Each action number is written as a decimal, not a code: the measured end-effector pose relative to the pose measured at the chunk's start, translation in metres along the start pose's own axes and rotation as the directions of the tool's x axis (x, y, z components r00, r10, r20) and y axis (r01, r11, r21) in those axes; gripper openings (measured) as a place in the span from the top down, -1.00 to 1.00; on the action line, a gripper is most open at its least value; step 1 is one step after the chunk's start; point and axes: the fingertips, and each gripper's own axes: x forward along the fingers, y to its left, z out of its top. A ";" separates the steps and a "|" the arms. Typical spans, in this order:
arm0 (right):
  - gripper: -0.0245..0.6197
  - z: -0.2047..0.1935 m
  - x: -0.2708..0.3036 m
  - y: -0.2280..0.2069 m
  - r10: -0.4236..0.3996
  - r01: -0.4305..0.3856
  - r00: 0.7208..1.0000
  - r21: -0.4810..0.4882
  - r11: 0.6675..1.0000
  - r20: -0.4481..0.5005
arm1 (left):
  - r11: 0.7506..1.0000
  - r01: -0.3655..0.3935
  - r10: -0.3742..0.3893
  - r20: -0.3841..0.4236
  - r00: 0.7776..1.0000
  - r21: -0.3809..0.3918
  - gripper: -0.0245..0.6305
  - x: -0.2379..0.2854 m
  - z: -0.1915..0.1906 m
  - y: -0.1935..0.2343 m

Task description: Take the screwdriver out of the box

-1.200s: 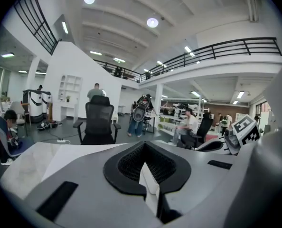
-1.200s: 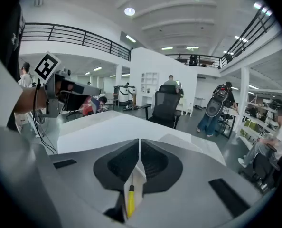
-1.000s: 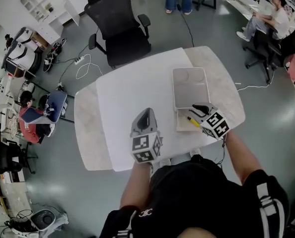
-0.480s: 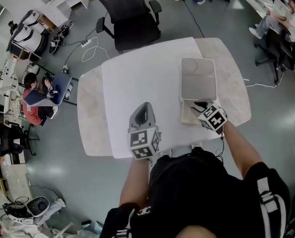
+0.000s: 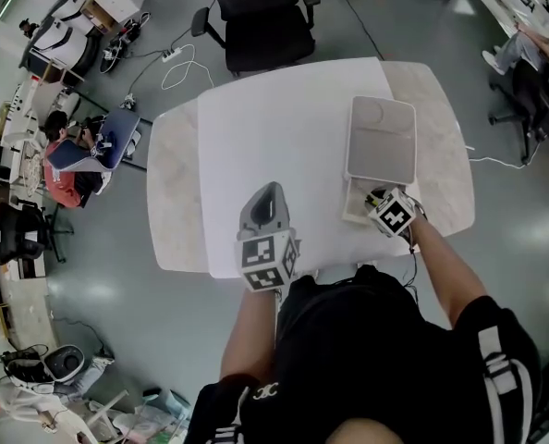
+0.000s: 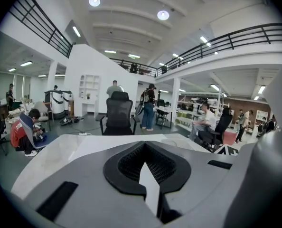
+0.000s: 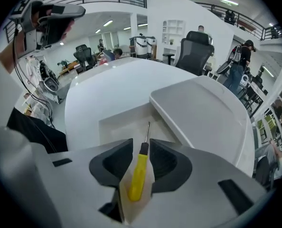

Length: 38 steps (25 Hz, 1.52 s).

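Your right gripper was clamped on the screwdriver: yellow handle pinched between the jaws, metal shaft pointing forward over the open box. I couldn't tell whether the tip touched the box floor. The box sat near the right, near corner of the table, with its lid lying open and flat on the far side, touching it. Your left gripper was closed on nothing, jaw tips together, held over the table's near edge, well apart from the box. The table top was white in the middle and pale marbled at both ends. A black office chair stood at the table's far side, with a white cable on the grey floor beside it. A person in red sat among cluttered desks to the left, and another seated person was off to the right. The left gripper view showed people standing behind the chair, a mezzanine with a black railing and round ceiling lights.
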 end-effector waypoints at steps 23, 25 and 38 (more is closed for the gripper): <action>0.70 -0.015 0.023 -0.006 -0.101 0.078 0.973 -0.114 0.990 -0.209 | 0.999 0.031 -0.031 -0.024 0.999 0.011 0.88 0.004 -0.004 0.002; 0.70 -0.010 0.017 -0.001 -0.094 0.070 0.979 -0.132 0.989 -0.180 | 0.999 0.038 -0.037 -0.024 0.999 0.013 0.88 0.005 -0.004 0.002; 0.70 0.052 -0.064 -0.011 -0.209 0.225 0.949 -0.042 0.973 0.237 | 0.989 0.138 -0.138 0.000 0.990 0.056 0.88 0.020 0.010 -0.030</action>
